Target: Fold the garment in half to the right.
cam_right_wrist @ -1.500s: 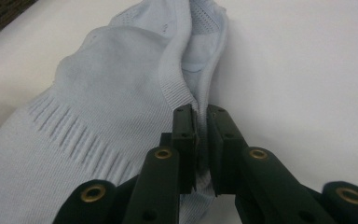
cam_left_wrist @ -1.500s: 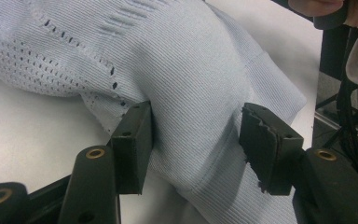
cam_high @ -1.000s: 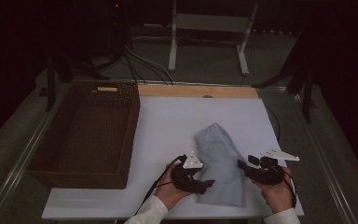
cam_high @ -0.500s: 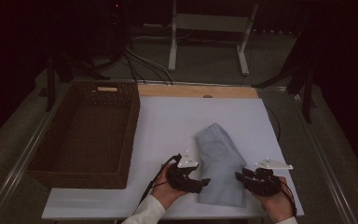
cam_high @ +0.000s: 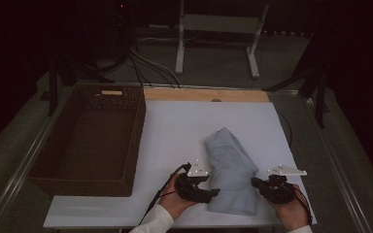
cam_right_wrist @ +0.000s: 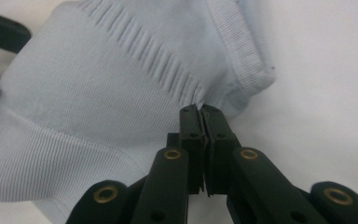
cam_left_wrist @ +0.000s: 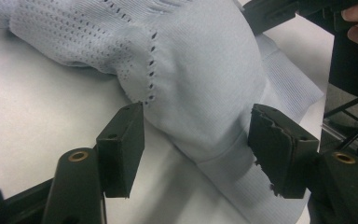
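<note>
A light blue knit garment point(cam_high: 230, 167) lies folded on the white table point(cam_high: 184, 126), near its front edge. My left gripper point(cam_high: 214, 193) lies at the garment's left side. In the left gripper view its jaws straddle the garment point(cam_left_wrist: 200, 70). My left gripper point(cam_left_wrist: 198, 140) has just been closing a little and is still open, the pads standing apart from the cloth. My right gripper point(cam_high: 255, 182) is at the garment's right side. In the right gripper view my right gripper point(cam_right_wrist: 200, 109) is shut, pinching the ribbed edge of the garment point(cam_right_wrist: 98, 93) at its tips.
A dark wicker basket point(cam_high: 137, 141) stands on the left of the table. A wooden strip point(cam_high: 204, 94) runs along the table's far edge. Cables and a metal stand point(cam_high: 179, 43) lie on the floor beyond. White table surface stretches behind the garment.
The right gripper has drifted slightly toward the table's near edge and its jaws have closed onto the garment's edge. The left hand has stayed where it was.
</note>
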{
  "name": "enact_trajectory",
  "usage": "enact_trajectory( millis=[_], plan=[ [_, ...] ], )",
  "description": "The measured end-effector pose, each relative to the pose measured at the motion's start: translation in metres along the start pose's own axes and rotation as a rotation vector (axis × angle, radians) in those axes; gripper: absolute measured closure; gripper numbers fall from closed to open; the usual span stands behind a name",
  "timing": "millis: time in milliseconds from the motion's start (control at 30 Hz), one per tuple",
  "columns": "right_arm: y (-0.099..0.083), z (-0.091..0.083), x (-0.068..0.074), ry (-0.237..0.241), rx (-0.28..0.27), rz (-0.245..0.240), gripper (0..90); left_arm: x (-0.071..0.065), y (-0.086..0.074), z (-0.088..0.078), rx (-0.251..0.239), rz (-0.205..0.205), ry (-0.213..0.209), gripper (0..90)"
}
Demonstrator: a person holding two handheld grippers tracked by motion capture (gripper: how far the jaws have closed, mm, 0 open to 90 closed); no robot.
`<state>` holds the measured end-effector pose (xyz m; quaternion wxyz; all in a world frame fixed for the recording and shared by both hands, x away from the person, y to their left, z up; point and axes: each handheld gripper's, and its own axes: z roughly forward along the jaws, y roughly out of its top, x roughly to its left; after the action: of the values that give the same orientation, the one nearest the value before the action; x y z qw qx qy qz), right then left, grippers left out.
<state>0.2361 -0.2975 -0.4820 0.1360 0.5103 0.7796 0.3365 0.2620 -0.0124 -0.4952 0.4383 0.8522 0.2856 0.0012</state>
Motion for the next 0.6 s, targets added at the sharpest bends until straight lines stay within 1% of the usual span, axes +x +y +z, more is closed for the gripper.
enact_trajectory(
  millis=[133,233,267,367,400,467,533,600],
  plan=[
    [-0.001,0.004,0.003,-0.010,0.018,-0.023,88.0,0.000,-0.001,0.004,0.008,-0.006,-0.008,39.6],
    [-0.002,0.006,0.002,-0.014,0.030,-0.022,87.5,-0.001,-0.002,0.006,0.013,-0.006,-0.008,39.1],
    [-0.002,0.006,0.003,-0.016,0.036,-0.022,86.7,-0.002,-0.002,0.006,0.014,-0.003,-0.009,39.2],
    [-0.003,0.008,0.004,-0.027,0.044,-0.027,80.3,-0.002,-0.003,0.008,0.020,-0.005,-0.010,40.3],
    [-0.003,0.009,0.005,-0.031,0.044,-0.029,77.4,-0.002,-0.003,0.008,0.025,-0.003,-0.011,41.7],
    [-0.004,0.009,0.005,-0.036,0.048,-0.028,75.5,-0.003,-0.004,0.010,0.028,-0.010,-0.017,44.7],
    [-0.004,0.011,0.006,-0.043,0.056,-0.027,72.1,-0.004,-0.004,0.012,0.039,-0.009,-0.009,48.0],
    [-0.006,0.013,0.008,-0.057,0.070,-0.031,69.0,-0.004,-0.005,0.013,0.054,-0.017,-0.013,53.4]
  ],
)
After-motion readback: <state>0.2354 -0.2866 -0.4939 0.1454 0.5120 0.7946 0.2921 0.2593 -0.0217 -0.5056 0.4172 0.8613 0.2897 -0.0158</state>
